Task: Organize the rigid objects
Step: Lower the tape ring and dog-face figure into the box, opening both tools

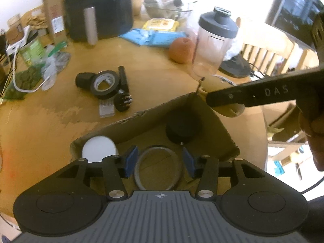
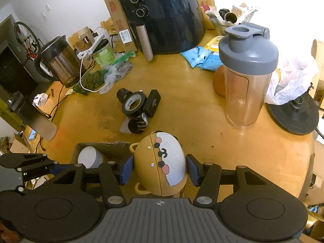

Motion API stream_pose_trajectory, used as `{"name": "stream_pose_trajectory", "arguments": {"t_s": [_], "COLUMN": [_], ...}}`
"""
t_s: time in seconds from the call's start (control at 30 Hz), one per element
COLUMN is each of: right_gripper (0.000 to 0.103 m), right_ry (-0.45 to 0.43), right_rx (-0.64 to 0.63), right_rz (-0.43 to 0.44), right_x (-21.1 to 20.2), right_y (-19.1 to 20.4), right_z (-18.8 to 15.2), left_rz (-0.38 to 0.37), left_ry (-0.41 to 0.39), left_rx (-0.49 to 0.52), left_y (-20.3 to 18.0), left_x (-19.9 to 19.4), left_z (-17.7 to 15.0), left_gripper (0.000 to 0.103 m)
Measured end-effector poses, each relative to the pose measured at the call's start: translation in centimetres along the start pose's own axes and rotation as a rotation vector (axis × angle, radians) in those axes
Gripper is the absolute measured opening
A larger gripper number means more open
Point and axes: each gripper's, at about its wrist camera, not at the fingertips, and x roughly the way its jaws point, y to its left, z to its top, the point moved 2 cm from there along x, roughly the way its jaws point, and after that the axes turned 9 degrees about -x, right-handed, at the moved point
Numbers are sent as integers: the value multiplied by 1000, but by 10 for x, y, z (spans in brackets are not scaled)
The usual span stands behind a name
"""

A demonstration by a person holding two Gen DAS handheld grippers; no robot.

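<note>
A: What does the room look like?

B: A worn, round wooden table [image 2: 182, 93] stands by a white wall, crowded at the far side with a black air fryer [image 2: 162, 14], a steel kettle [image 2: 58, 60] at far left and a grey-lidded shaker bottle [image 2: 246, 70] at right.

A: Any writing?

B: "DAS" reads on the right gripper's side in the left wrist view. The red characters on the carton [image 2: 117, 20] by the fryer are too blurred to read.

A: And the grippers?

B: The left gripper [image 1: 160, 161] hangs spread apart over a cardboard box [image 1: 129, 121] holding a white lid [image 1: 99, 148], a ring [image 1: 158, 170] and a black disc [image 1: 183, 128]. The right gripper [image 2: 160, 169] has its blue pads [image 2: 126, 169] just beside a tan bear-faced toy [image 2: 160, 162]; whether they press it, none can tell.

A: What lies around?

B: A black tape roll [image 2: 133, 103] and small black parts sit mid-table, with an orange ball [image 2: 219, 83] behind the bottle.
</note>
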Motion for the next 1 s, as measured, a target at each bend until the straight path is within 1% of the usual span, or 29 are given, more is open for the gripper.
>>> {"name": "stream_pose_trajectory", "arguments": {"t_s": [0.33, 0.6, 1.0], "right_gripper": [58, 58, 58], "right_ry": [19, 40, 109], "right_rx": [-30, -76, -184], "right_rz": [29, 67, 118], "right_x": [6, 12, 30], "right_y": [13, 28, 53], "right_z": [-2, -1, -6], "left_rz": [21, 58, 114], "left_ry": [-14, -22, -43], "left_rx": [-91, -144, -238], "left_y": [15, 25, 41], "left_x": [-11, -19, -34], "left_z": [-11, -20, -37], "left_gripper": [48, 48, 48]}}
